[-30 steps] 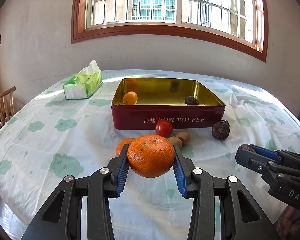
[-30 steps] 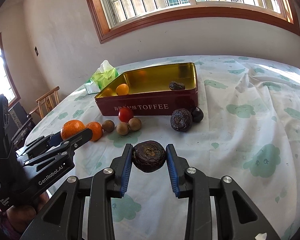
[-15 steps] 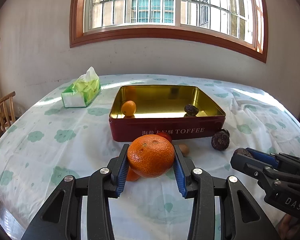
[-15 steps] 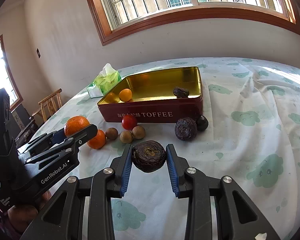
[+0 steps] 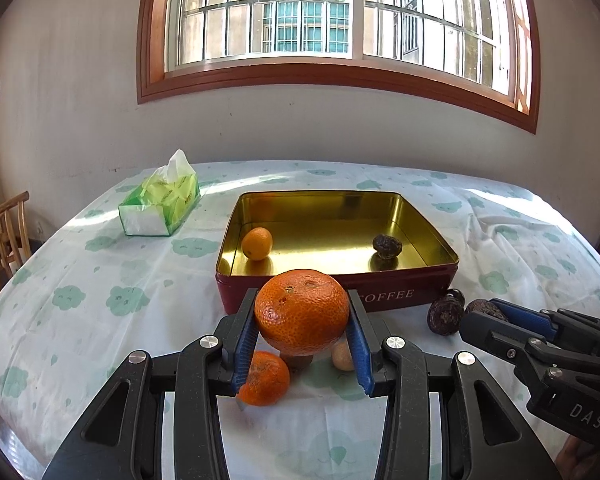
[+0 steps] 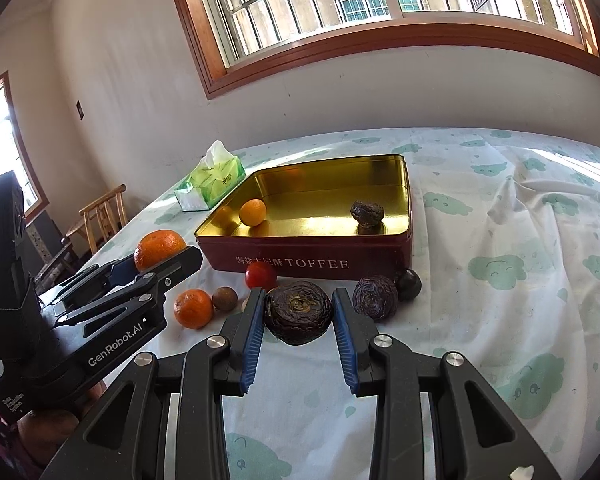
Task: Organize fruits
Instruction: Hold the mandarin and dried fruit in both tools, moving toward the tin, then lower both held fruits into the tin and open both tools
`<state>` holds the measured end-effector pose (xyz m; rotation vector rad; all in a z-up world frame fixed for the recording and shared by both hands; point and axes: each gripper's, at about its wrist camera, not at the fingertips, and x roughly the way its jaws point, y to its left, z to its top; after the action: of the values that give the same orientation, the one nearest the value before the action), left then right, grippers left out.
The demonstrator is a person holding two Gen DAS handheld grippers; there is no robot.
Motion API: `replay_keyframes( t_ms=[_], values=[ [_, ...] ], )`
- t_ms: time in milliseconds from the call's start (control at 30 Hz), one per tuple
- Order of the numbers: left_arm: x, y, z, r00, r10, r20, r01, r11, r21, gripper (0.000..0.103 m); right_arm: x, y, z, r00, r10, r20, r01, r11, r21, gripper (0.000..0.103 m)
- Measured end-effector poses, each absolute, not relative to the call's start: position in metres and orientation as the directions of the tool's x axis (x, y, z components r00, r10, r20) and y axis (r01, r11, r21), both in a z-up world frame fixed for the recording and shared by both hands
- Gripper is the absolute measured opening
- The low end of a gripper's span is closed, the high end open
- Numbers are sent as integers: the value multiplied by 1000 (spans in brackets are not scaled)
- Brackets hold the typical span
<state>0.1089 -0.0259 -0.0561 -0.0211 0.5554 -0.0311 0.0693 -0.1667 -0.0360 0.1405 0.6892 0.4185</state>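
My left gripper [image 5: 302, 326] is shut on a large orange [image 5: 302, 311], held above the table in front of the red toffee tin [image 5: 396, 292]. In the right wrist view my right gripper [image 6: 298, 320] is shut on a dark wrinkled passion fruit [image 6: 298, 312], also lifted before the tin [image 6: 300, 258]. Inside the tin lie a small orange [image 5: 257, 243] and a dark wrinkled fruit [image 5: 387, 246]. On the cloth in front of it sit a second orange [image 6: 193, 308], a red tomato [image 6: 261, 275], a small brown fruit [image 6: 224, 298] and another passion fruit [image 6: 375, 298].
A green tissue pack [image 5: 160, 204] lies left of the tin on the patterned tablecloth [image 5: 80, 280]. A wooden chair [image 5: 4, 236] stands off the table's left edge. A small dark round fruit [image 6: 409, 283] rests by the tin's right front corner.
Both grippers have risen and moved toward the tin with their fruits held. The loose fruits on the cloth now sit lower, under and behind the fingers.
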Motion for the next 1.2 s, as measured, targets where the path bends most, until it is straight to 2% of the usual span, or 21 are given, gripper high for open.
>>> replay_keyframes(
  t_ms=[1200],
  values=[
    [175,-21,-55,844,-24,-537,17,1000,-19,42,133,-172,-30,713,398,-578,-303,917,259,31]
  ],
)
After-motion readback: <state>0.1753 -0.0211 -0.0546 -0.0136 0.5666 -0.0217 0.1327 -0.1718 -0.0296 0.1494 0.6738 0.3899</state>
